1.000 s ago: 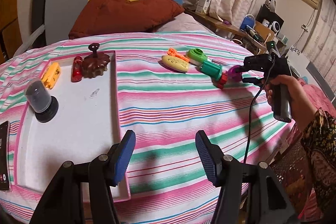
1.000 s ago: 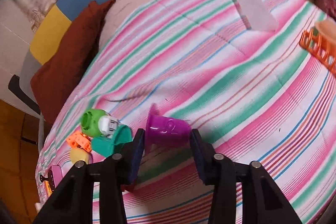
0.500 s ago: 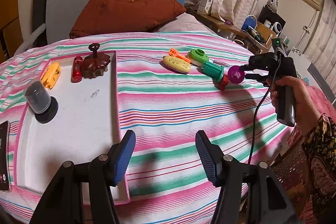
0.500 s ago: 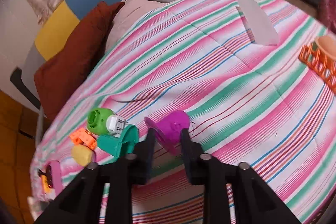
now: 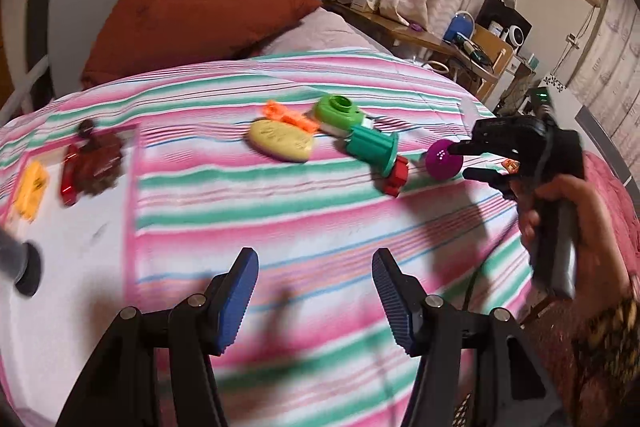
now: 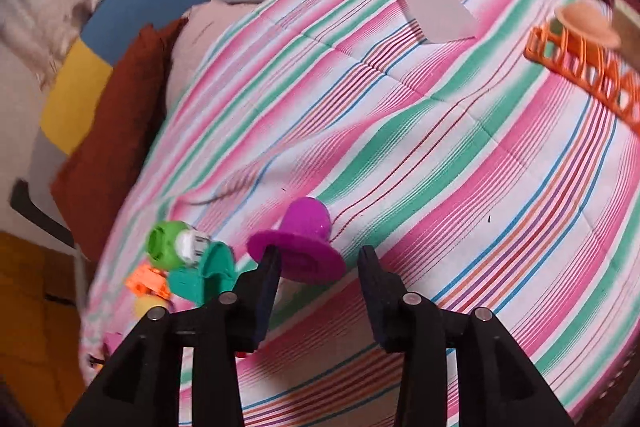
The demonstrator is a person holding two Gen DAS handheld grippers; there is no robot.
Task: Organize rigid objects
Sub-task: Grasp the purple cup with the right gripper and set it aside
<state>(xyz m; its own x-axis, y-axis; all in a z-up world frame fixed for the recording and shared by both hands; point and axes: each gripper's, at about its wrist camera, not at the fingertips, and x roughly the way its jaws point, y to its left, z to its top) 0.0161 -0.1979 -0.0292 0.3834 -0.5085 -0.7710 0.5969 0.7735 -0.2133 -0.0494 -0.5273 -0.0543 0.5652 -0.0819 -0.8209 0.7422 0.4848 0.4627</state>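
Observation:
A purple flanged cup (image 6: 302, 241) lies on the striped bedspread, just beyond my right gripper (image 6: 318, 269), whose jaws stand open around its flange without holding it. It also shows in the left wrist view (image 5: 443, 161), at the tips of the right gripper (image 5: 466, 161). Left of it lie a teal flanged cup (image 5: 372, 149), a red piece (image 5: 397, 177), a green round toy (image 5: 340, 111), an orange piece (image 5: 290, 117) and a yellow oval (image 5: 280, 141). My left gripper (image 5: 314, 287) is open and empty above the bedspread.
A white tray (image 5: 80, 267) at the left holds a yellow block (image 5: 30, 191), a red piece (image 5: 70, 173), a brown piece (image 5: 100, 159) and a dark grey knob (image 5: 20, 265). An orange basket (image 6: 584, 67) stands at the right. A red pillow (image 5: 192, 23) lies behind.
My right gripper was shut on the purple cup half a second ago; now its jaws are open and the cup has tipped with its flange toward me. The left view has shifted right.

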